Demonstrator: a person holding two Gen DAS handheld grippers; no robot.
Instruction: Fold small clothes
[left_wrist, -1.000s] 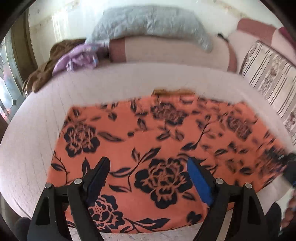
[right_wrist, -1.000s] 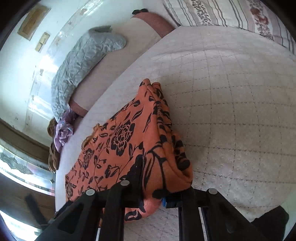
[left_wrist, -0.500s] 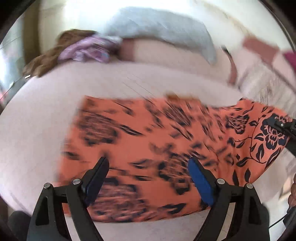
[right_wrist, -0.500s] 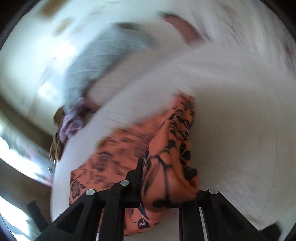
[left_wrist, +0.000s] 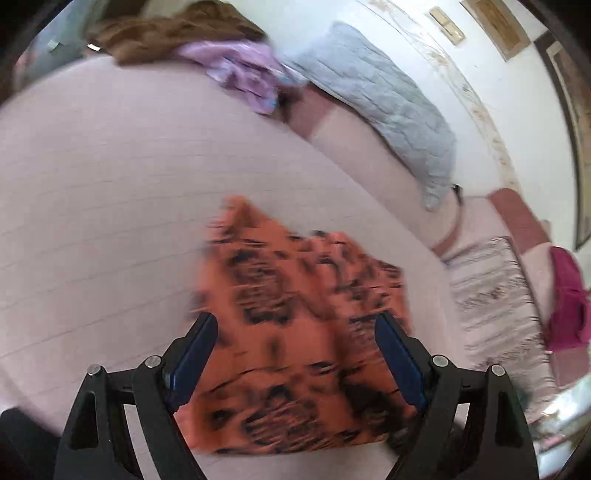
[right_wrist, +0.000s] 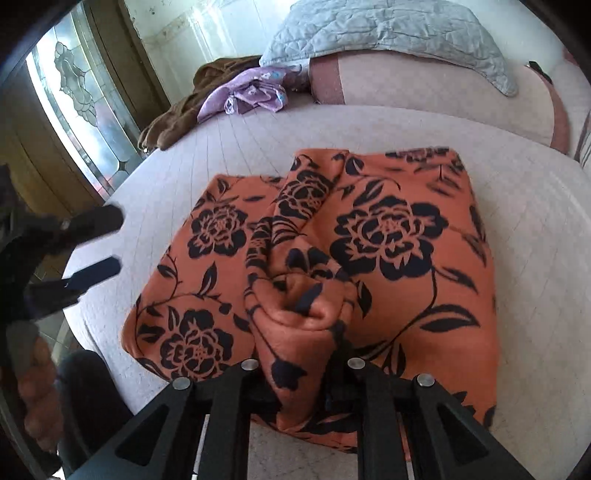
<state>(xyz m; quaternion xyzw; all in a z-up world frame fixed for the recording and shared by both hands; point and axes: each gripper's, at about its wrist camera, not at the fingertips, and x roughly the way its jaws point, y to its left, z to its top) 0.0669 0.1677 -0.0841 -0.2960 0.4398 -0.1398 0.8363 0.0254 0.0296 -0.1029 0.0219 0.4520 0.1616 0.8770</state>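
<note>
Right gripper carries a fold of the orange floral garment over itself on the bed.

The right gripper (right_wrist: 301, 363) has its fingers clenched on a bunched edge of the orange floral garment (right_wrist: 388, 236), the rest spreading ahead of them on the bed (right_wrist: 524, 206), long axis running left to right. The left gripper (left_wrist: 293, 341) hangs above the cloth, fingers spread wide and holding nothing, the garment just below and ahead. The right is the nearer, and I judge it must lay the edge down next.
</note>
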